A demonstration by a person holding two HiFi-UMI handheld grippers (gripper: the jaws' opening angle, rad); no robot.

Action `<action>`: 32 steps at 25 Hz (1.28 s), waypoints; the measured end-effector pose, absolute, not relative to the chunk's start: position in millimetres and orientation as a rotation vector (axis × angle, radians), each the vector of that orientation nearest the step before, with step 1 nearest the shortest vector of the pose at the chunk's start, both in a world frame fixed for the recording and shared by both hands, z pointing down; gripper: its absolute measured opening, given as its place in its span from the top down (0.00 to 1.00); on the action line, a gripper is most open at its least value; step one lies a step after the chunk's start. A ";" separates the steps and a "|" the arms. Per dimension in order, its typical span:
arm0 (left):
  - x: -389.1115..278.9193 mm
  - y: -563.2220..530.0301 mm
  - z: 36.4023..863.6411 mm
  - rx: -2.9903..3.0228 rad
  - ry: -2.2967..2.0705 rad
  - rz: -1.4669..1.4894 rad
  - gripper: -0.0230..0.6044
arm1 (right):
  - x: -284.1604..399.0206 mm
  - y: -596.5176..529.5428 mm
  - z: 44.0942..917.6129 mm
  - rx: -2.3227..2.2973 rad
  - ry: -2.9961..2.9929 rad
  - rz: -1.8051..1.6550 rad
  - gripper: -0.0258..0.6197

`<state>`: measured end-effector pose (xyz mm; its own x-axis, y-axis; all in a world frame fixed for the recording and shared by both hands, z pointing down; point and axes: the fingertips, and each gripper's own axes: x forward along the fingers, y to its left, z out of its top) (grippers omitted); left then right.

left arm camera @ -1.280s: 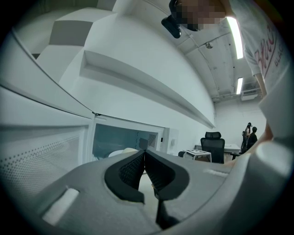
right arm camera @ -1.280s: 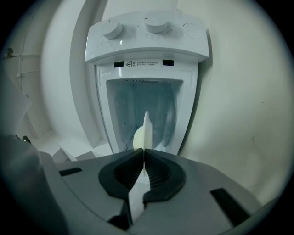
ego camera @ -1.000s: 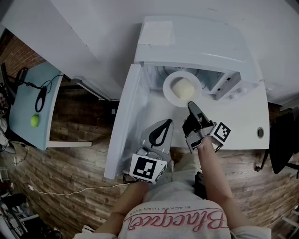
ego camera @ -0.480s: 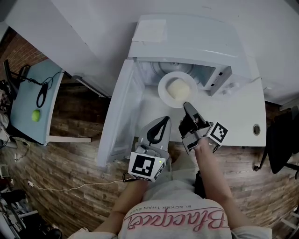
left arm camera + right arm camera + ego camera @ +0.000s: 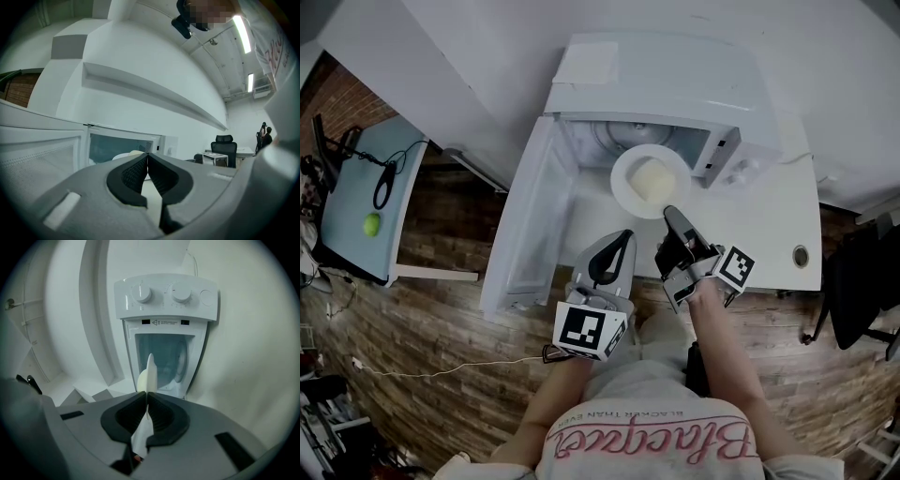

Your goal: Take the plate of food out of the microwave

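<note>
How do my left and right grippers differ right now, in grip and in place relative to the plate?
The right gripper is shut on the near rim of the plate, which carries the food; the left gripper is shut on nothing. The right gripper's tips reach the plate at the mouth of the microwave; the left gripper's tips stop short of it. Both have jaws together and point toward the microwave.
</note>
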<state>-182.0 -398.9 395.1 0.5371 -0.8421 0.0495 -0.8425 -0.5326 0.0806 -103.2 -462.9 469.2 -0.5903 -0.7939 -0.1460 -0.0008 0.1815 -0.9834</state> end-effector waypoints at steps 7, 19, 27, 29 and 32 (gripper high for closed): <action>-173.6 -394.0 383.5 2.663 -1.489 0.005 0.95 | -92.5 -450.8 459.0 -0.724 1.784 -1.491 0.93; -160.0 -392.5 360.1 2.681 -1.508 -0.017 0.95 | -86.0 -441.1 434.9 -0.692 1.797 -1.493 0.92; -156.4 -391.0 346.0 2.693 -1.546 -0.053 0.95 | -76.6 -440.4 418.2 -0.676 1.814 -1.473 0.92; -157.0 -391.3 342.3 2.693 -1.555 -0.065 0.95 | -74.7 -439.6 412.9 -0.673 1.814 -1.470 0.92; -156.1 -392.9 336.2 2.697 -1.559 -0.082 0.95 | -70.7 -439.7 404.4 -0.675 1.814 -1.464 0.92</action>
